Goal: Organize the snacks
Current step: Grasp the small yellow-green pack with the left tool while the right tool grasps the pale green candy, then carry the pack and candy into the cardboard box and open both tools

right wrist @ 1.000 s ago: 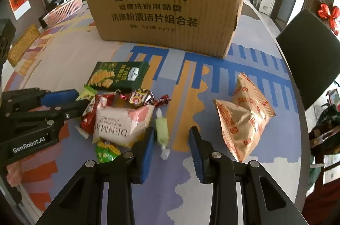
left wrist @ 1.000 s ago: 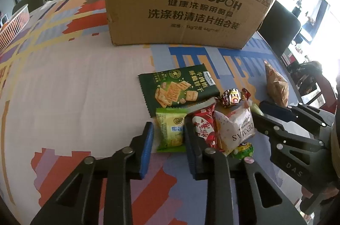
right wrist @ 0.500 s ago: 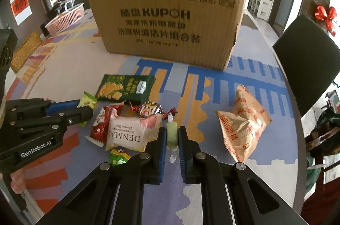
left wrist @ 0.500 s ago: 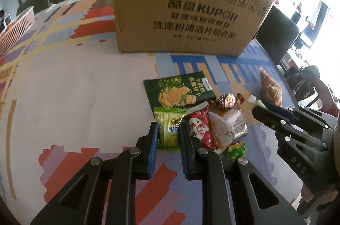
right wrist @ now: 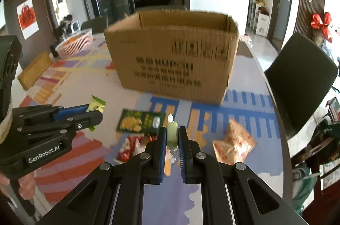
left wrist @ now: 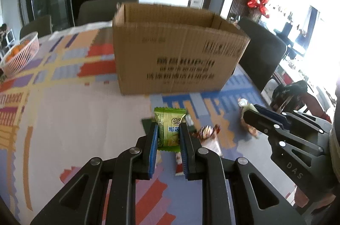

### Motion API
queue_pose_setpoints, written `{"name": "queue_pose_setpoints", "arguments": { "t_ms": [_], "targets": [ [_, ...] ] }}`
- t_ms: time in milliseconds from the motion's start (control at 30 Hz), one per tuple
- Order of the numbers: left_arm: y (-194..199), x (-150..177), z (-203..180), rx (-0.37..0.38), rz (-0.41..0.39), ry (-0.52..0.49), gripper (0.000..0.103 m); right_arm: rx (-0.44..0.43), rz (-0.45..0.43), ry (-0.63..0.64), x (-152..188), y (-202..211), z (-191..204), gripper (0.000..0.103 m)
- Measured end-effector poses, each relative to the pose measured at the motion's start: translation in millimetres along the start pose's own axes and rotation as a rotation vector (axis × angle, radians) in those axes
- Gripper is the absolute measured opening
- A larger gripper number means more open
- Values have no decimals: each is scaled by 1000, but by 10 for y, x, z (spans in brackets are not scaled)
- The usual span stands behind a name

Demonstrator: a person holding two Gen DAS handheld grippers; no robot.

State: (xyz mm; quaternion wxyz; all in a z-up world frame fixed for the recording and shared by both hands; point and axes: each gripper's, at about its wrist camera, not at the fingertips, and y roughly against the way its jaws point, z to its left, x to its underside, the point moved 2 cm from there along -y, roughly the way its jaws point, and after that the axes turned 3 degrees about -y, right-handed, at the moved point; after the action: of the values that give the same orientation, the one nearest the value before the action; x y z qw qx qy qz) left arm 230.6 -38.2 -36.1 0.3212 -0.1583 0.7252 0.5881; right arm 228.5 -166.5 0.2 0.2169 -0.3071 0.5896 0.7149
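Green snack packet (left wrist: 170,129) clamped in left gripper (left wrist: 169,135), lifted off the worktop (left wrist: 74,118); cardboard box (left wrist: 176,59) straight ahead, open top. Right gripper (left wrist: 252,116) off to its right.

Right wrist view: right gripper (right wrist: 171,137) pinching pale green candy (right wrist: 171,133); orange bag (right wrist: 233,144) lower right, dark green packet (right wrist: 140,123) lower left.
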Motion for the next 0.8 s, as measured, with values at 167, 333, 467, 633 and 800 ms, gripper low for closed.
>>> {"name": "queue_pose_setpoints", "arguments": {
  "t_ms": [167,333,467,633,800],
  "targets": [
    [165,-232,-20,-9,-64,-22,20,-16,-60,-14,-216,127,23,12],
    [293,-495,-18,-25,-125,-49,20,-24,-113,-20,-446,210,28,12],
    [375,-690,-18,-37,-167,-69,20,-28,-155,-22,-658,280,29,12],
    [474,-944,-18,-45,-220,-83,20,-26,-199,-18,-902,349,19,12],
    [514,-1152,-30,-58,-255,-102,20,-22,-227,-2,-1135,377,9,12]
  ]
}}
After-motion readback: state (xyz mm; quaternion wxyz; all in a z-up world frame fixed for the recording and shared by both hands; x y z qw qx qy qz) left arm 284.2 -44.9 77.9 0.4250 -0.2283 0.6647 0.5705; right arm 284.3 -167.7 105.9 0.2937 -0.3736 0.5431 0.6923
